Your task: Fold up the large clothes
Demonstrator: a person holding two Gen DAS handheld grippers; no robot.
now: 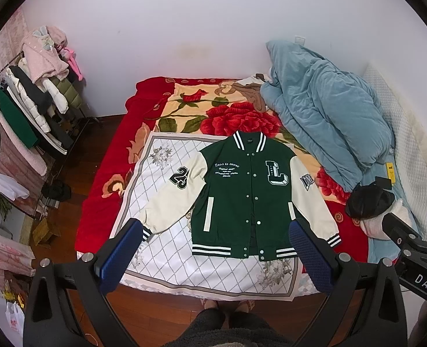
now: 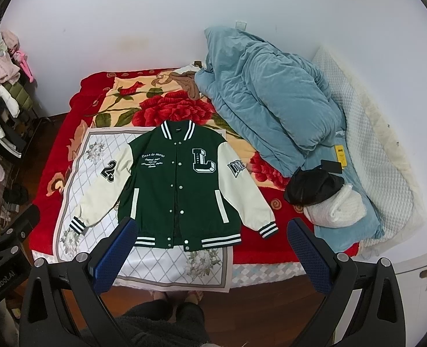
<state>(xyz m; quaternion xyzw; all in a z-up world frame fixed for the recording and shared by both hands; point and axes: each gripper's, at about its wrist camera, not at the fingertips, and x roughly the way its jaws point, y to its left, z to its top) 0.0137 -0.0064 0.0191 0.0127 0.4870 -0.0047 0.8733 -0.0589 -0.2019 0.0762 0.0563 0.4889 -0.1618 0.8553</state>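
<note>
While jacket point(image 1: 244, 193) lies flat, both grippers hover above, fingers point(image 1: 123, 248) spread.

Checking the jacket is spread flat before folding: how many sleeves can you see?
2. One cream sleeve angles out left over the white cloth; the other sleeve angles right over the red blanket. None hidden.

Even, soft indoor light w/ faint shadows; no glare. Sharp centre; strong fisheye bending and black vignette seen at edges.
</note>
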